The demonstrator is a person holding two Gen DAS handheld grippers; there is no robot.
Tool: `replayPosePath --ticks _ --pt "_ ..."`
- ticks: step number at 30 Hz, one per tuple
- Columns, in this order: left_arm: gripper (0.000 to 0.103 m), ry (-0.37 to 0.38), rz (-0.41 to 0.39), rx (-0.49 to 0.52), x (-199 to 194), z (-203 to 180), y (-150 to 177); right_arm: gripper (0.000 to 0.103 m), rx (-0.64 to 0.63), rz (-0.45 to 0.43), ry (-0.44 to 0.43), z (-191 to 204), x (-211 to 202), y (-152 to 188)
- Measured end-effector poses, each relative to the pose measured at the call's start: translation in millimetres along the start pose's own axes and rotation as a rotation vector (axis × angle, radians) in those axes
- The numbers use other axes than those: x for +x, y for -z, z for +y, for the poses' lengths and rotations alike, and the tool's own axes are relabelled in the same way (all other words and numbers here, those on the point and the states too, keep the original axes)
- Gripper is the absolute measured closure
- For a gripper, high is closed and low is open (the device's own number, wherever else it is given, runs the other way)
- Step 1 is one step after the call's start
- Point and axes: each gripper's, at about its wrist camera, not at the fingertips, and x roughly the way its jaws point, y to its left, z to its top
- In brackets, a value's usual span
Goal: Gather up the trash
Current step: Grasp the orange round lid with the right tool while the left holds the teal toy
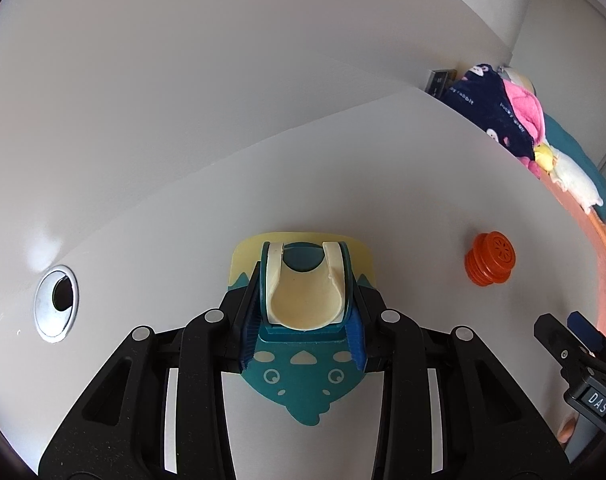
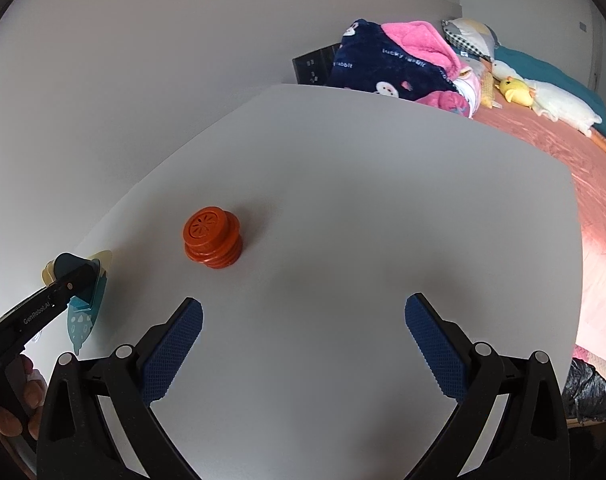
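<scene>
You've got soft, even daylight on the white counter [image 2: 343, 200]; shadows stay faint; heavy fisheye bending and dark corners; bed [image 2: 563, 152] side glows pinkish, slightly overexposed.

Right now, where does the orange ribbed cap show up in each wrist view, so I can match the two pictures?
Left wrist view: the orange ribbed cap sits on the white table at right of centre, right of the held teal and yellow item.
Right wrist view: the cap sits left of centre, above the open claw.
Shared landmark: the navy and pink blanket beyond the table's far edge.
</scene>
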Motion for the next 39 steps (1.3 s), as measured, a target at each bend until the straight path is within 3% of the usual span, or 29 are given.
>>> replayPosePath --ticks 7,17,18,20,21,24,39 --pt "0.068 -0.023 0.0 -0.071 3 29 -5 0.002 -0.032 -0.007 -0.055 33 18 -17" --pt "0.068 -0.032 0.024 -0.09 15 35 -7 0.002 -0.019 -0.011 -0.088 54 42 -30" --pt "0.068 -0.031 0.026 -0.09 15 36 -6 0.004 -0.017 -0.01 -0.088 55 44 -30" --pt "0.068 -0.03 0.031 -0.089 21 31 -11 0.019 -0.032 0.001 -0.079 58 48 -31" --pt "0.068 -0.029 0.032 -0.088 21 31 -11 0.033 -0.044 0.015 -0.073 60 51 -31" --pt "0.068 -0.029 0.03 -0.087 20 32 -10 0.057 -0.076 0.017 -0.042 64 54 -29" --pt "0.068 0.003 0.024 -0.027 11 15 -1 0.057 -0.033 0.007 -0.066 43 31 -18"
